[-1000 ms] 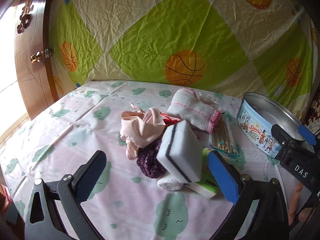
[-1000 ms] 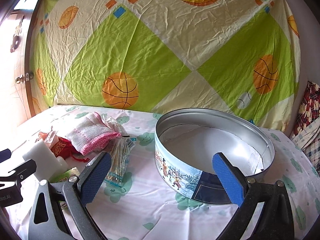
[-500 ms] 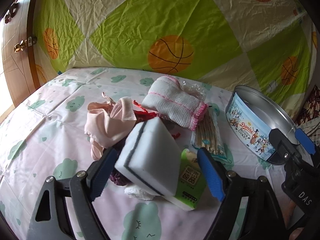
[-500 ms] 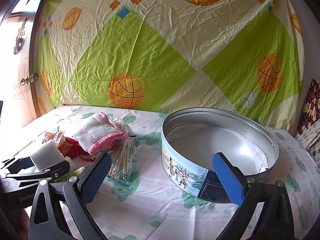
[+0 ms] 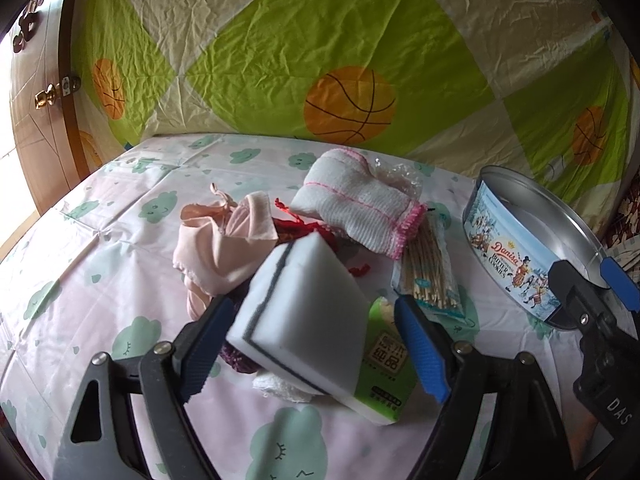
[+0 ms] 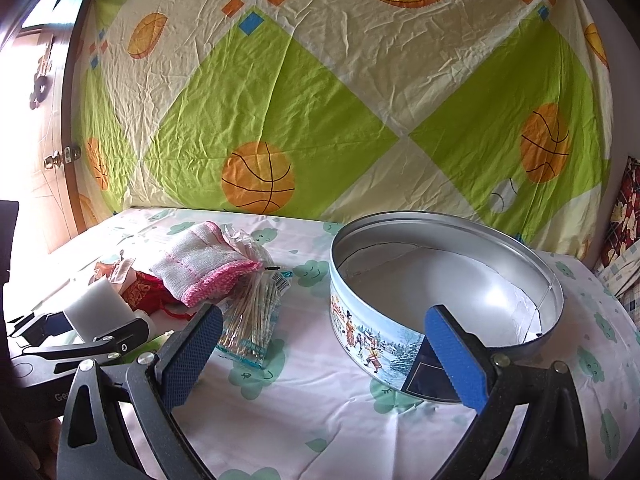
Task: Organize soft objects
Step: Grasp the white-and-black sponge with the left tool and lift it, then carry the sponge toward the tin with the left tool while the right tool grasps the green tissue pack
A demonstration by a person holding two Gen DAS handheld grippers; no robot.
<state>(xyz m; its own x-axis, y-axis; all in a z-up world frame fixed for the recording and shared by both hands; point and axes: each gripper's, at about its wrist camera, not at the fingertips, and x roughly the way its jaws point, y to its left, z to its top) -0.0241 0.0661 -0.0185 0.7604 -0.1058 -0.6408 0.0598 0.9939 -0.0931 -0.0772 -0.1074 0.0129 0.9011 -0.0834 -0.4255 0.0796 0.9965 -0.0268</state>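
Open room: I see bare cloud-print worktop (image 6: 312, 412) between the pile and the cookie tin (image 6: 400, 344), and more of it left of the pile in the left wrist view. Far edge is closed off by the hanging basketball sheet (image 6: 320, 100); a wooden door (image 5: 40, 120) sits at far left.

Containers: the tin stands at right, lid off, nothing visible inside on the part I can see. Right tool (image 6: 324, 356) is open, holding nothing, its right finger (image 6: 456, 360) overlapping the tin's near wall in view; contact I cannot tell.

Task thing: the white sponge (image 5: 300, 312) with a dark stripe sits tilted on top of the pile, between the left tool's (image 5: 316, 344) fingers. Left pad (image 5: 204, 348) looks at the sponge's left side; right pad (image 5: 420, 344) stands apart from it. So left tool is open around the sponge, not clamped.

Under the sponge: green packet (image 5: 388, 368), purple knit piece (image 5: 238, 360). Beyond: pink cloth (image 5: 220, 248), red pouch (image 6: 142, 290), white-pink gloves (image 5: 360, 208), bag of sticks (image 5: 430, 276) between pile and tin.
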